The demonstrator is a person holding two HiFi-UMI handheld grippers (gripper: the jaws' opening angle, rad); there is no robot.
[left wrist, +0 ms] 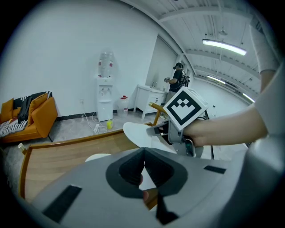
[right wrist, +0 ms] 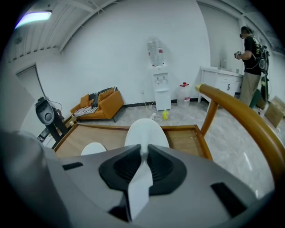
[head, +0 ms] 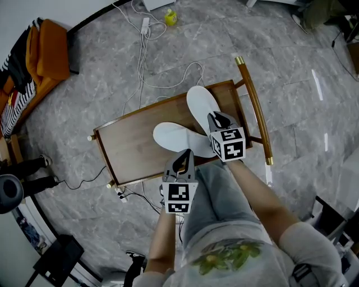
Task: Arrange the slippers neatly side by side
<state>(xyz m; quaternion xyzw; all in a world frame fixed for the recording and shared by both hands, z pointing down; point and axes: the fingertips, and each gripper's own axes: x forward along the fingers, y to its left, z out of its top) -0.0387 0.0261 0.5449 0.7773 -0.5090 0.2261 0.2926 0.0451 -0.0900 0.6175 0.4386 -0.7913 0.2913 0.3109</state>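
Two white slippers lie on a low wooden table [head: 126, 147]. The right slipper [head: 201, 103] points away from me, and my right gripper [head: 218, 116] is shut on its heel edge. In the right gripper view a white strip of that slipper [right wrist: 147, 132] is pinched between the dark pads [right wrist: 156, 165]. The left slipper [head: 171, 136] lies crosswise, its heel under the other slipper. My left gripper [head: 184, 158] hovers at the table's near edge just behind it. Its jaws meet, and nothing shows between them in the left gripper view, where the left slipper's toe [left wrist: 97, 157] peeks out ahead.
A curved wooden rail with brass tips [head: 255, 106] runs along the table's right side. White cables [head: 145, 61] and a yellow bottle [head: 171, 17] lie on the grey floor beyond. An orange sofa [head: 45, 61] stands far left. A person [right wrist: 250, 55] stands at a counter far off.
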